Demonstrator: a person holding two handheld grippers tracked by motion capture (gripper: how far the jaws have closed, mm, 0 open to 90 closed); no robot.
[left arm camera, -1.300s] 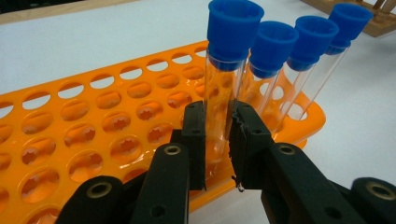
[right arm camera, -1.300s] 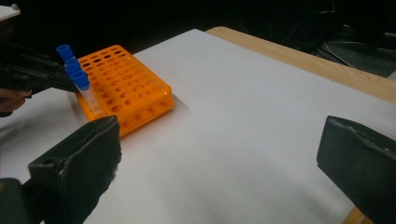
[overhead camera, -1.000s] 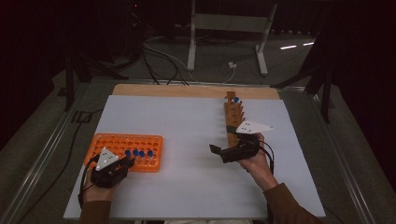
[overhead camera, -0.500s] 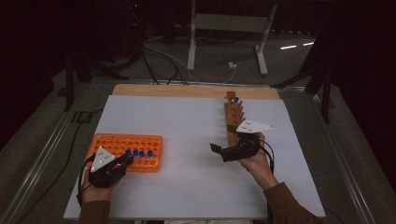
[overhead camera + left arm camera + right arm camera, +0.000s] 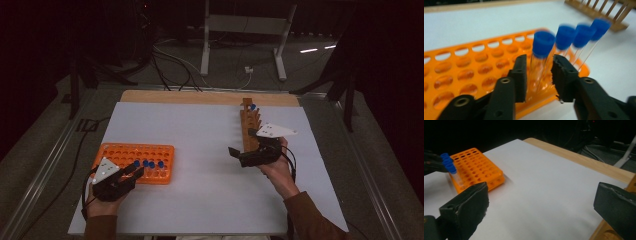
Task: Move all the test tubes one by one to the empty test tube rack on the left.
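Left gripper view, hand-held gripper [image 5: 539, 77] just parting, blue-capped tube [image 5: 539, 62] loose between jaws.

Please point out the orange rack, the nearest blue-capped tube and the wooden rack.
orange rack [image 5: 461, 75], left gripper view, its holed top.
nearest blue-capped tube [image 5: 543, 43], left gripper view, its cap.
wooden rack [image 5: 248, 125], high view, its middle.

Dark room; grey floor [image 5: 45, 150]; cables [image 5: 170, 60]; metal stand [image 5: 242, 22].

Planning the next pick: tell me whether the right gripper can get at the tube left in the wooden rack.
Probably yes: the right gripper sits open beside the wooden rack, and nothing stands between it and the blue-capped tube at the far end.
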